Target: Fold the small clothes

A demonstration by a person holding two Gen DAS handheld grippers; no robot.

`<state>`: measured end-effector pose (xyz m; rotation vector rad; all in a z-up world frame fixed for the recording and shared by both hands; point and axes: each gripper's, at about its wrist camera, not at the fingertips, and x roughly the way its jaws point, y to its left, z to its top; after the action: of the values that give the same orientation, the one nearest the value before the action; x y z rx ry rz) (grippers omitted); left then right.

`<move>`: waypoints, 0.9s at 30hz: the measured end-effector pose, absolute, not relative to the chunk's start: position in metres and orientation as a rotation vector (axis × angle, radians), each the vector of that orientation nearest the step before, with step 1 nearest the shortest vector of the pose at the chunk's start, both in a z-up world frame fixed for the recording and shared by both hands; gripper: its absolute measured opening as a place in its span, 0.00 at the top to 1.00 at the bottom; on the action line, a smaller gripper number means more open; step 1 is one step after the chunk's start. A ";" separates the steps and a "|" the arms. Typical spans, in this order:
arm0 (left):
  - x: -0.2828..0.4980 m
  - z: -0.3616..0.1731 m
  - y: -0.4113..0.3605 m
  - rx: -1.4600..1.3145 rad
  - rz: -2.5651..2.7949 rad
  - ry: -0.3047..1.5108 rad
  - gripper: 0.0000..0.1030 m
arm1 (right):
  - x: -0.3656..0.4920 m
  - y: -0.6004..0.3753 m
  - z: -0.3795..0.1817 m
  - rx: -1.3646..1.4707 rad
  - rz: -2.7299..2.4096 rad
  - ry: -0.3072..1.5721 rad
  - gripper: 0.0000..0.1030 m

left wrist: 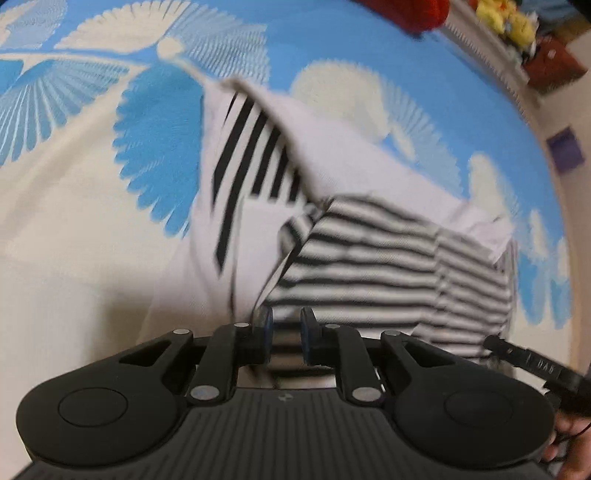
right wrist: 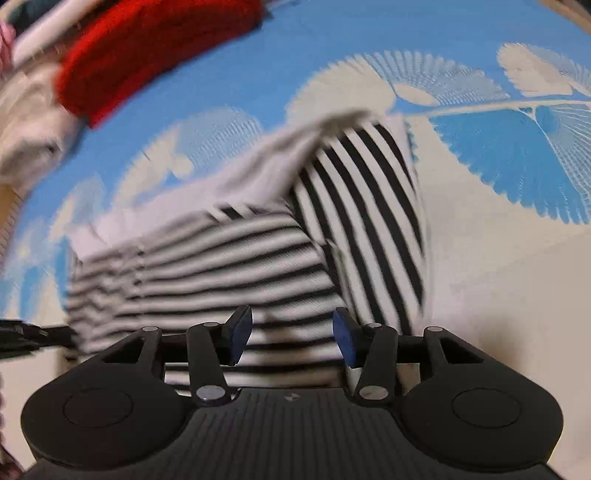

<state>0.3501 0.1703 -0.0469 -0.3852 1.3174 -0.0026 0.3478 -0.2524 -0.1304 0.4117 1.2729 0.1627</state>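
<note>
1. Nearest in the left wrist view is the left gripper [left wrist: 286,338], pointed steeply down. Its blue-padded fingers [left wrist: 263,328] stand close together with a narrow gap, and striped cloth shows in that gap. Whether the pads actually pinch it, I cannot tell.
2. The right gripper [right wrist: 291,338] also tips steeply down over the same garment. Its fingers [right wrist: 242,334] stand well apart and open, with striped fabric lying below the gap, not pressed by either pad.
3. The garment is a small black-and-white striped shirt [right wrist: 229,258]. It lies partly folded on the bedspread [left wrist: 74,155], roughly mid-surface, with its near edge under both grippers.
4. One flap of the shirt is turned over and shows its plain white inside [left wrist: 351,155]. Beside it, a panel with bolder stripes runs at an angle to the finer stripes nearer the grippers.
5. The bedspread is blue with large cream fan-shaped leaf prints.
6. A red knitted item [right wrist: 147,48] lies toward the far edge of the bed, well apart from the shirt, with pale clothes [right wrist: 26,125] heaped next to it.
7. Yellow soft toys [left wrist: 506,18] sit beyond the bed's far edge.
8. A hand [left wrist: 570,432] shows at the lower right corner of the left wrist view, beside the gripper body.
</note>
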 end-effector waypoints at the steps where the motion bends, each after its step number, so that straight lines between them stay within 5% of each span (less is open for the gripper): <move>1: 0.346 -0.047 0.171 -0.389 -0.001 1.326 0.85 | 0.345 -0.255 -0.136 0.416 0.116 1.309 0.51; 9: 0.293 0.058 0.163 -0.363 -0.069 1.043 0.79 | 0.307 -0.271 -0.022 0.458 0.145 0.959 0.52; 15: 0.194 0.098 0.184 -0.348 0.025 0.995 0.73 | 0.208 -0.319 0.049 0.569 0.136 0.793 0.49; 20: 0.107 0.088 0.189 -0.331 0.010 1.007 0.62 | 0.122 -0.340 0.024 0.507 0.078 0.880 0.41; 22: 0.081 0.068 0.189 -0.367 0.012 1.014 0.52 | 0.096 -0.346 0.001 0.528 0.049 0.948 0.41; 24: 0.060 0.038 0.188 -0.397 0.047 1.035 0.32 | 0.078 -0.346 -0.023 0.531 0.039 1.002 0.41; 27: 0.054 0.004 0.186 -0.467 0.116 1.215 0.30 | 0.063 -0.341 -0.056 0.534 -0.033 1.142 0.40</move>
<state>0.0543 0.1864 0.0035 -0.4665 1.2146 0.1158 0.0631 -0.3414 -0.0561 0.5336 1.1419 -0.0329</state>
